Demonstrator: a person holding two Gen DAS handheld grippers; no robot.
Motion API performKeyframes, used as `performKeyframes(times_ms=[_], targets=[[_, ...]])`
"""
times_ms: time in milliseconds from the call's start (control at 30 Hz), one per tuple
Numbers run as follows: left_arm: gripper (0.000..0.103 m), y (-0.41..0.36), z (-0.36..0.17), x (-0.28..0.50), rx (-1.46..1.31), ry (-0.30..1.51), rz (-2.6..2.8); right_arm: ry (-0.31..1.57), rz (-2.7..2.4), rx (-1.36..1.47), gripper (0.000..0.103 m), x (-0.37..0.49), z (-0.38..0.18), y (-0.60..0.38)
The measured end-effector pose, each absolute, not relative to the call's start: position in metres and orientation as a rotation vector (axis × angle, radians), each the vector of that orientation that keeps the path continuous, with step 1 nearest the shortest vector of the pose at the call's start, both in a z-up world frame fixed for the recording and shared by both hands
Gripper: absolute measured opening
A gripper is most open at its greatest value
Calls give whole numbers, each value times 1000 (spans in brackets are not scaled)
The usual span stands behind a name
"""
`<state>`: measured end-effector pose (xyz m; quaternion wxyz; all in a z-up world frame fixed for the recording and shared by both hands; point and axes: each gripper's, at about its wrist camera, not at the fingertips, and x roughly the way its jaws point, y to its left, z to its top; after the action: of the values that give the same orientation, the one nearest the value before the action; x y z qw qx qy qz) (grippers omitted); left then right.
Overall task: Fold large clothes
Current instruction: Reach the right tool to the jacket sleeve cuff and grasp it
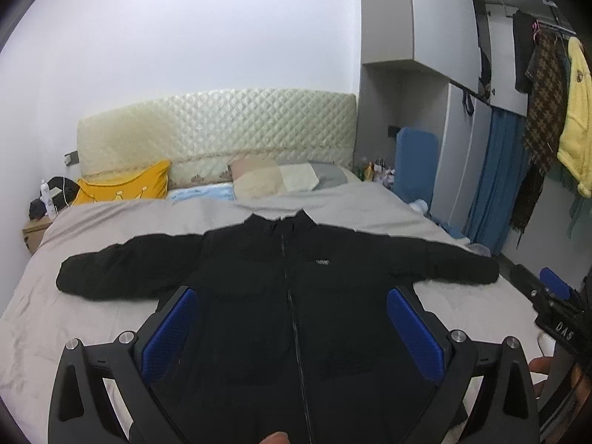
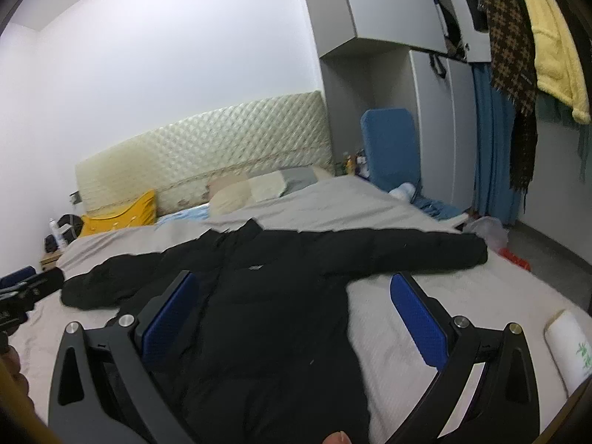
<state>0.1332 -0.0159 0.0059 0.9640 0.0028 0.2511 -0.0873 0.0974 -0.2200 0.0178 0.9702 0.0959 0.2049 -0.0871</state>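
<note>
A large black zip-up puffer jacket (image 1: 288, 296) lies flat on the grey bed (image 1: 92, 314), front up, collar toward the headboard, both sleeves spread out sideways. My left gripper (image 1: 292, 318) is open and empty, hovering above the jacket's lower body, its blue pads on either side of the zip. My right gripper (image 2: 296, 310) is open and empty above the jacket (image 2: 266, 296), over its right side near the hem. The right gripper also shows at the right edge of the left wrist view (image 1: 555, 296).
Pillows, a yellow cushion (image 1: 125, 185) and a quilted headboard (image 1: 222, 122) stand at the far end. A nightstand (image 1: 35, 231) is at the far left. Wardrobes, a blue curtain (image 2: 492, 140) and hanging clothes (image 2: 518, 55) line the right side. A white roll (image 2: 569, 347) lies near the bed's right edge.
</note>
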Motion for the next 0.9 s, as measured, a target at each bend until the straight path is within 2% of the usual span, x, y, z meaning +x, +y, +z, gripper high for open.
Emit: performKeyframes(times_ms=[67, 133, 600, 900], targets=[[103, -12, 5, 132, 3, 425, -165, 398, -192, 205, 103, 106, 16, -230], [103, -9, -1, 137, 0, 415, -159, 381, -188, 202, 103, 114, 13, -238], [103, 17, -81, 201, -77, 570, -138, 349, -264, 239, 103, 179, -3, -334], [103, 19, -110, 221, -81, 610, -120, 397, -350, 258, 103, 248, -68, -409]])
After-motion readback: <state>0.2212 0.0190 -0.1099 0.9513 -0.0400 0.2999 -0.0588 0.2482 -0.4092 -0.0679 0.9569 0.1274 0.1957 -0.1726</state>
